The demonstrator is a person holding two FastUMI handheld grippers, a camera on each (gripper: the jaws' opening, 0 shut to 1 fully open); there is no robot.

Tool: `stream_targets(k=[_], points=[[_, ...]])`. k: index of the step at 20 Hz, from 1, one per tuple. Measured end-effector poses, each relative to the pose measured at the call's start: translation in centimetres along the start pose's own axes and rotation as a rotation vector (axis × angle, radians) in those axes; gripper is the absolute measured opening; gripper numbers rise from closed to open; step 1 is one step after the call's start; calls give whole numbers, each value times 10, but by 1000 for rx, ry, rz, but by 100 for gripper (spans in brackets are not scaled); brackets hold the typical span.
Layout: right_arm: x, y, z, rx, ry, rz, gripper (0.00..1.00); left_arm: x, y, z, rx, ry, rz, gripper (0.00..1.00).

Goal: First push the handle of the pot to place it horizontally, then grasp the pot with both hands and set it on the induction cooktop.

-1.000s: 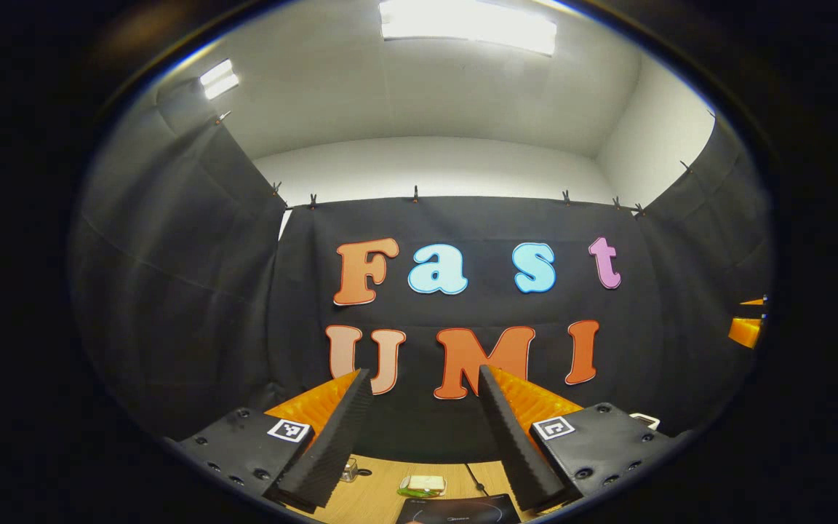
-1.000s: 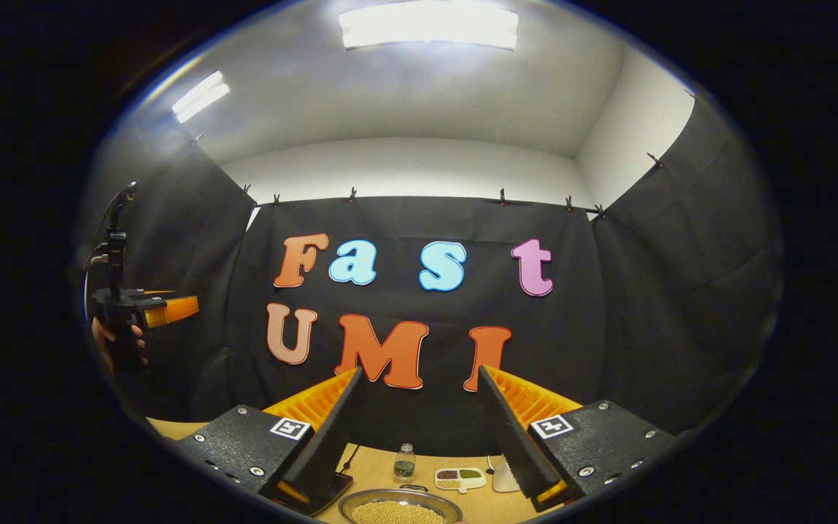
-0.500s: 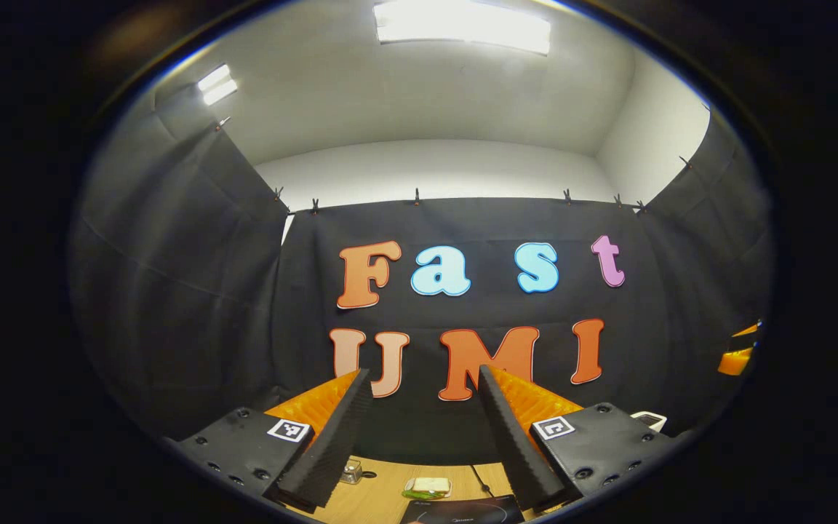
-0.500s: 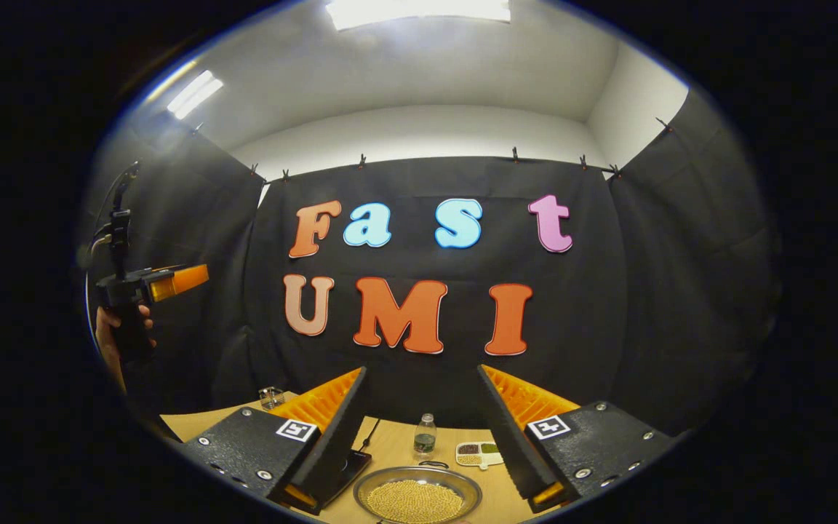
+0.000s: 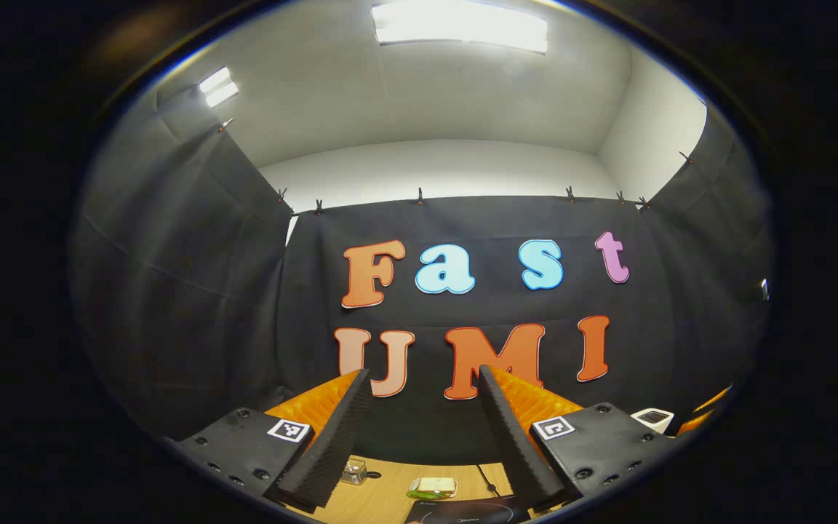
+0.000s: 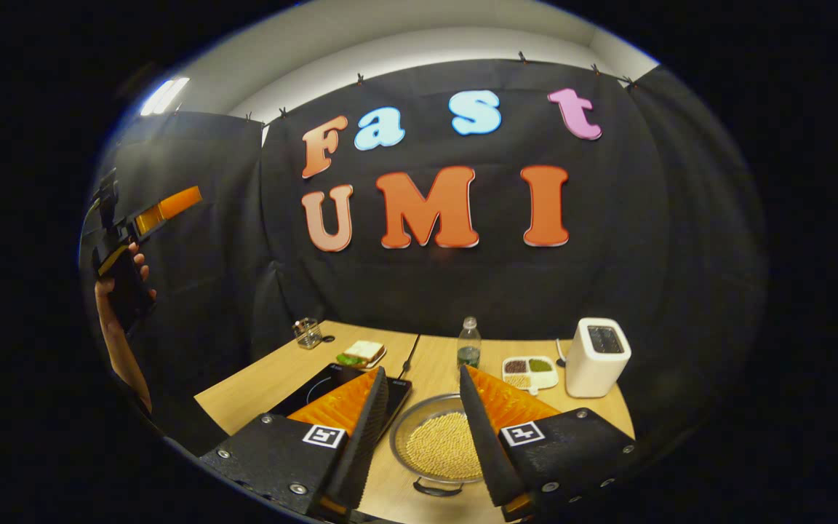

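- Right tongs [image 6: 419, 407]: jaws spread wide, gripping nothing; held above the surface [image 6: 244, 389], with the pot between the two fingers in the right gripper view. Fingers are orange ribbed wedges faced with dark ridged pads [image 6: 366, 437], mounted on black textured blocks bearing square markers.
- Left tongs [image 5: 423, 415]: jaws equally wide apart, empty, raised and aimed at the booth wall. In the right gripper view the same tongs appear at far left, gripped by a hand [image 6: 124, 280], well apart from the pot.
- Pot [image 6: 437, 445]: shallow, round, metal-rimmed, filled with small yellow grains; a dark handle at its near edge. It rests on the pale wooden surface just beside the induction cooktop.
- Induction cooktop [image 6: 321, 384]: flat, glossy black slab with a ring marking, left of the pot; its near edge also shows in the left gripper view [image 5: 463, 513].
- Background items: white toaster [image 6: 597, 356], divided dish [image 6: 529, 371], bottle [image 6: 468, 346], sandwich plate [image 6: 363, 354], glass jar [image 6: 306, 332].
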State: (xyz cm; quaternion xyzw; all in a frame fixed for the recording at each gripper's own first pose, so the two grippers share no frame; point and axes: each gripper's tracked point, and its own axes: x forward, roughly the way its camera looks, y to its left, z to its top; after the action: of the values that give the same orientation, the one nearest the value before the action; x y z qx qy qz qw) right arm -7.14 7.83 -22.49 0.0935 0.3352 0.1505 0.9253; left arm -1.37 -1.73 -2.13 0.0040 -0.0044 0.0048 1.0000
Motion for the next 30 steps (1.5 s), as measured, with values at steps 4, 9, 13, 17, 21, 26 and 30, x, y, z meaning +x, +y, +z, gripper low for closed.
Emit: stream_targets(k=[4,9,13,17,21,26,30], points=[[24,4,-61,72,207,11,46,2,8,-9,9,14,17,97],[37,19,-126,138,415,40,29,6,15,-23,9,31,38,98],[35,41,-174,243,571,101,19,4,19,-26,11,30,43,98],[45,45,-202,274,662,98,4,2,23,-28,20,31,44,97],[52,48,-226,280,722,90,0,6,27,-37,23,55,46,97],[58,41,-249,297,786,55,0,8,28,-54,11,101,42,96],[67,29,-260,330,801,19,0,12,31,-63,11,123,48,98]])
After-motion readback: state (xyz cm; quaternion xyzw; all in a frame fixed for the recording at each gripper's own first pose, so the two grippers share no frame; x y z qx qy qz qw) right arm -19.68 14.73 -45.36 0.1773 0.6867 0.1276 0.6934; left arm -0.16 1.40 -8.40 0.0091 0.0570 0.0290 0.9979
